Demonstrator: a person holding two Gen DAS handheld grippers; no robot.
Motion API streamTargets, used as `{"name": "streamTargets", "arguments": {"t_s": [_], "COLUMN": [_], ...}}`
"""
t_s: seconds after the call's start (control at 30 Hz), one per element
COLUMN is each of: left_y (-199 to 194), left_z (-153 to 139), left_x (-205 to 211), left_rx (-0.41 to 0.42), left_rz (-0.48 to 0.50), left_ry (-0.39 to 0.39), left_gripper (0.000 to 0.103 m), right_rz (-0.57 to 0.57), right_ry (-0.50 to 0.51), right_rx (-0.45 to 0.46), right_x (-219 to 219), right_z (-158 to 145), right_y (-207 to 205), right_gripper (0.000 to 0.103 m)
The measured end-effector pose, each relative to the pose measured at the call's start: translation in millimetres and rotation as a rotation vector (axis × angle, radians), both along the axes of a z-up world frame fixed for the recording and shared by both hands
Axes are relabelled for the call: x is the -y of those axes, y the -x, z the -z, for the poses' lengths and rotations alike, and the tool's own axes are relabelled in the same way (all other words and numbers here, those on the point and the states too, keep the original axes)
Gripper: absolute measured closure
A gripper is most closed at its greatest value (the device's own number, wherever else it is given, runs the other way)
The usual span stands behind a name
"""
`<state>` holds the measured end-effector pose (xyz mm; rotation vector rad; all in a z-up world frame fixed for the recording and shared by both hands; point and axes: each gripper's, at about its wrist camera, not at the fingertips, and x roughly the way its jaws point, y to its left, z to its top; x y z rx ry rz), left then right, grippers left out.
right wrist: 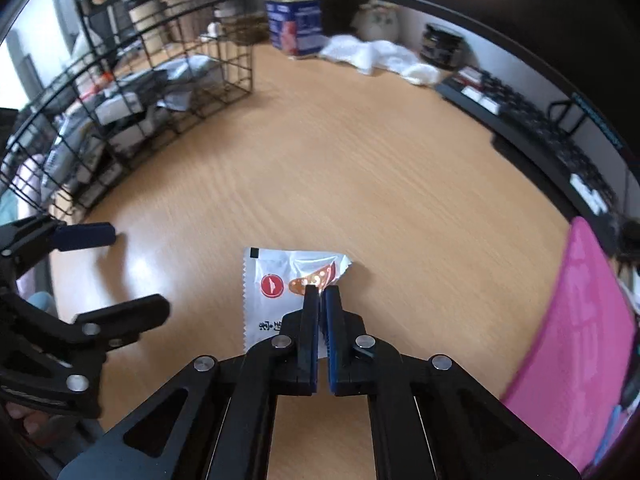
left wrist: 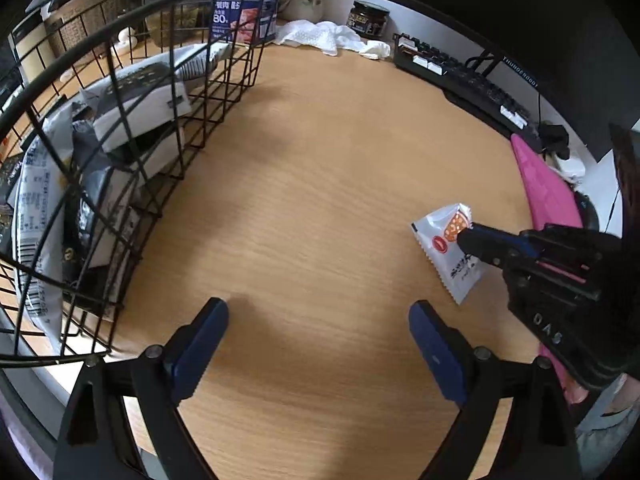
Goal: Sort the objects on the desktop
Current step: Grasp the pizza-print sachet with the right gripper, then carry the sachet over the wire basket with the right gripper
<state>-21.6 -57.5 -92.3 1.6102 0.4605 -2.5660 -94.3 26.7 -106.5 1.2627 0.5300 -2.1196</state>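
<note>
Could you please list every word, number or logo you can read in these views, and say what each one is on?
"80", with blurred characters around it: blue can.
"THUNDEROBOT", faint: lower edge of the monitor.
"SVO", as it seems to read: body of the right hand-held gripper.
Red round logo, black print too distorted to read: white sachet.
Jar label, basket packets: unreadable.

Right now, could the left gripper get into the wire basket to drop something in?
Probably yes. The left gripper hovers with jaws open and empty beside the wire basket, whose top is open. Only bare desk lies between them. The basket already holds several packets, so room inside looks tight.
</note>
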Motion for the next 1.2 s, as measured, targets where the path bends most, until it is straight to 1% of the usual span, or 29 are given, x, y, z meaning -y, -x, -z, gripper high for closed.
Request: {"name": "streamTargets", "arguments": {"t_s": [0.1,0.2,0.33,0.5,0.57,0.67,0.8,0.9,1.03,1.13,1.2], "left_y": [-2.2,-4.5,-6.2,-6.3,-7.0,-11.5,-24.8,-36.5,-46.5,-49.2,-49.7], "left_z": [-4.8,-10.0,-26.5,-61.4,-79.0,-104.4,-136.7,-154.7,-162.2,-158.1,-153.3], "left_x": [-1.0,-3.8,-8.0,-7.8,-3.0,8.0,36.1,67.4,120.9,155.8,175.0], "left_rx": [-0.016,-0.025,-0.063,-0.141,-0.18,-0.232,-0.312,-0.348,-0.339,-0.302,-0.286], "left_rz": [0.004,0.013,0.03,0.038,0.043,0.012,-0.035,-0.11,-0.224,-0.299,-0.33], "left_ry": [0.004,0.015,0.023,0.046,0.017,0.058,0.057,0.086,0.116,0.15,0.15], "left_gripper": [0.011,0.011,0.011,0.011,0.011,0.011,0.011,0.011,0.011,0.011,0.011], "right_rz": [0.005,0.016,0.029,0.025,0.015,-0.007,-0.051,-0.108,-0.193,-0.254,-0.273], "right_ry": [-0.01,0.001,0.017,0.055,0.074,0.099,0.14,0.171,0.193,0.216,0.215], "right_rx": [-0.004,0.0,-0.012,-0.069,-0.1,-0.146,-0.207,-0.241,-0.263,-0.242,-0.242], "right_x": [-1.0,-4.4,-8.9,-8.9,-4.6,9.1,33.4,63.7,114.1,151.7,175.8], "right_z": [-1.9,-5.4,-17.8,-55.5,-74.5,-102.8,-142.9,-168.6,-184.4,-186.5,-183.2], "right_y": [-3.0,-4.7,-6.1,-15.4,-19.8,-25.1,-36.3,-45.2,-55.4,-59.5,-59.7], "right_gripper": [0.101,0.101,0.101,0.101,0.101,0.101,0.101,0.101,0.101,0.101,0.101]}}
